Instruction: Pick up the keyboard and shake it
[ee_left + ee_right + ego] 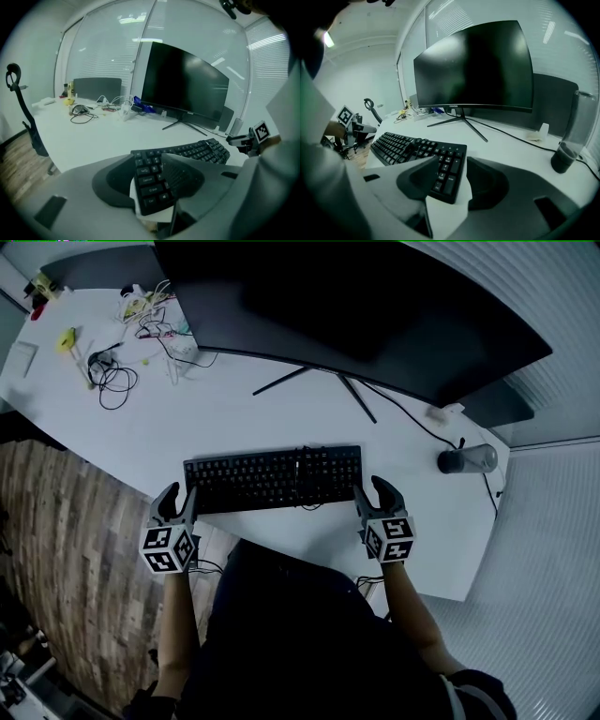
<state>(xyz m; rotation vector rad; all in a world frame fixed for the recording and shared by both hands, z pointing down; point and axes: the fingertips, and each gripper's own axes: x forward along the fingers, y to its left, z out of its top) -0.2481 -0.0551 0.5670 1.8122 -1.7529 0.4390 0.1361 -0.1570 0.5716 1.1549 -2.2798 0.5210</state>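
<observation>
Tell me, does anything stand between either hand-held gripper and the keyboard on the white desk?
Nothing visible does. The keyboard lies with its left end between the open jaws of the left hand-held gripper, its right end between those of the right hand-held gripper.

A small white logo sits on the monitor's (473, 65) lower edge, centre of the right gripper view, too small to read surely. Keyboard (408, 149) key legends blur.

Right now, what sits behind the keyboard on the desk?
Behind the keyboard stand the monitor's V-shaped stand and, above it, the curved monitor. A cable runs right past a dark tumbler. The screen covers the desk farther back.
</observation>
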